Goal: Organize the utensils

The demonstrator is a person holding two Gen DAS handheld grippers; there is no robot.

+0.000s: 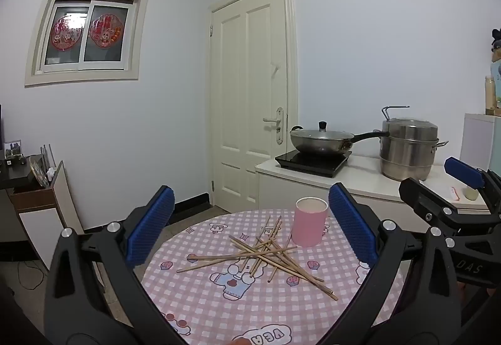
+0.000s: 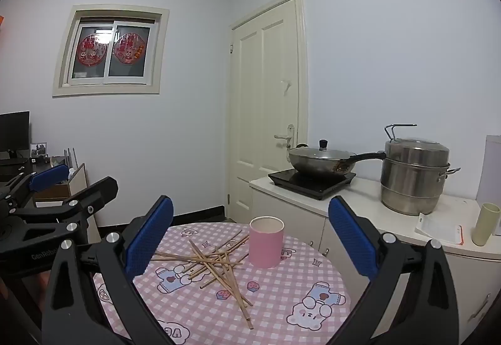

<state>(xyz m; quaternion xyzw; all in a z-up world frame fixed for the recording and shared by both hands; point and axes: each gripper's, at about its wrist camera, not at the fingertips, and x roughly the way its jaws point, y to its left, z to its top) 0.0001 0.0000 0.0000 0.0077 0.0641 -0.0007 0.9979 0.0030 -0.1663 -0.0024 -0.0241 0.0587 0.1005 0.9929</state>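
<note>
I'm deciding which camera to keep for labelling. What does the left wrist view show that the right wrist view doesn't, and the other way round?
Only the left wrist view shows the right gripper from the side, open, at the right edge.

Only the right wrist view shows the left gripper from the side, open, a black monitor, a beige cup and a paper slip on the counter.

Both show the pile of chopsticks on the checked tablecloth, the upright pink cup, the lidded pan, the steel pot, door and window.

Right claw [image 2: 250, 238] gapes wide over scattered chopsticks [image 2: 216, 263] — pink cup [image 2: 266, 246] upright just beside them.
</note>
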